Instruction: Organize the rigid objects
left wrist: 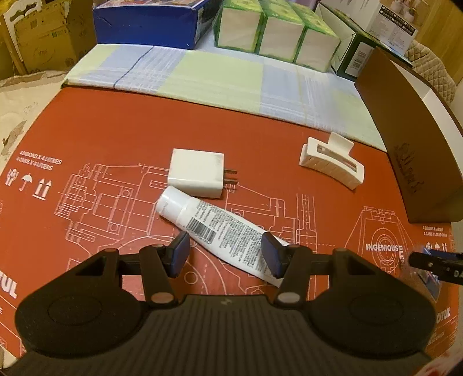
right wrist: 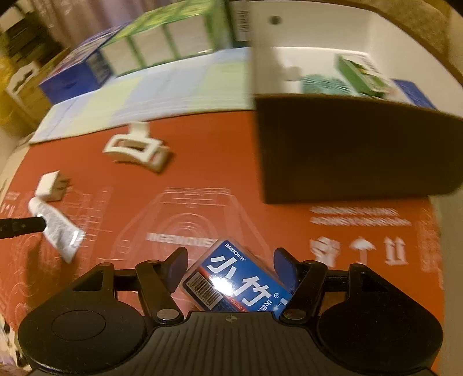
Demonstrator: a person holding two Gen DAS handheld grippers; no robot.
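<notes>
A big red cardboard sheet (left wrist: 121, 138) with white drawings covers the table. On it lie a white plug (left wrist: 196, 172), a white tube (left wrist: 220, 228) touching the plug, a white hair clip (left wrist: 332, 165) and a brown box (left wrist: 419, 162).

A red printed mat (left wrist: 115, 130) with white line drawings fills the middle of the frame, and a checked green-and-blue cloth (left wrist: 202, 75) lies above it. Along the top stand a blue box (left wrist: 150, 26) at upper left, green-edged packs (left wrist: 275, 31) at centre, and cardboard cartons (left wrist: 37, 34) at far left.
</notes>
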